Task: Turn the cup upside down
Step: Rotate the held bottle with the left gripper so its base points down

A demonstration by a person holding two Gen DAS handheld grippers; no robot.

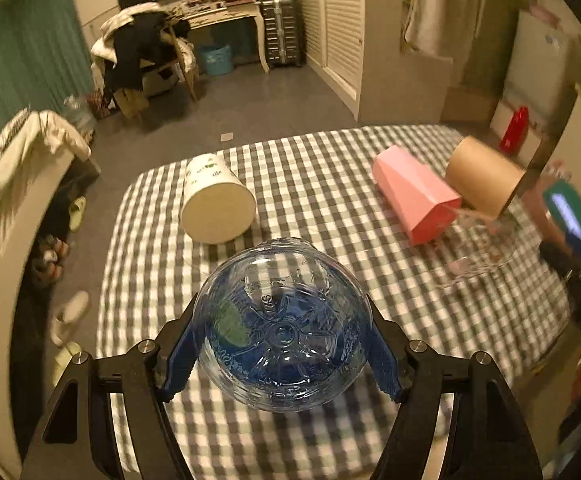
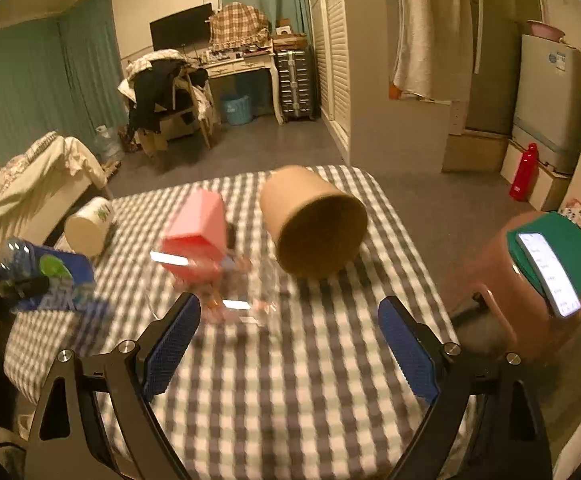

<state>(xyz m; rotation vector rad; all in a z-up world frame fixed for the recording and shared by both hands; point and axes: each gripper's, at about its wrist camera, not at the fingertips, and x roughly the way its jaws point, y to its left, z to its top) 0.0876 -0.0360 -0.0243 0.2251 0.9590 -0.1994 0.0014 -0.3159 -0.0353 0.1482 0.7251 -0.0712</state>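
Note:
My left gripper (image 1: 284,340) is shut on a clear blue plastic bottle (image 1: 286,328), its base toward the camera, held above the checked table (image 1: 330,184). The bottle also shows at the left of the right wrist view (image 2: 50,276). My right gripper (image 2: 288,336) is open and empty above the table. Ahead of it a brown paper cup (image 2: 314,224) stands upside down, also in the left wrist view (image 1: 484,176). A pink cup (image 2: 198,236) stands upside down beside it (image 1: 418,196). A blurred clear glass (image 2: 250,292) stands just beyond my right fingers. A white paper cup (image 1: 216,200) stands upside down at far left (image 2: 88,226).
A brown stool (image 2: 502,292) with a green pad and a lit phone (image 2: 548,274) stands right of the table. A red bottle (image 2: 524,172) stands on the floor by the fridge. A bed (image 2: 30,184) lies left; shoes (image 1: 70,312) lie on the floor beside the table.

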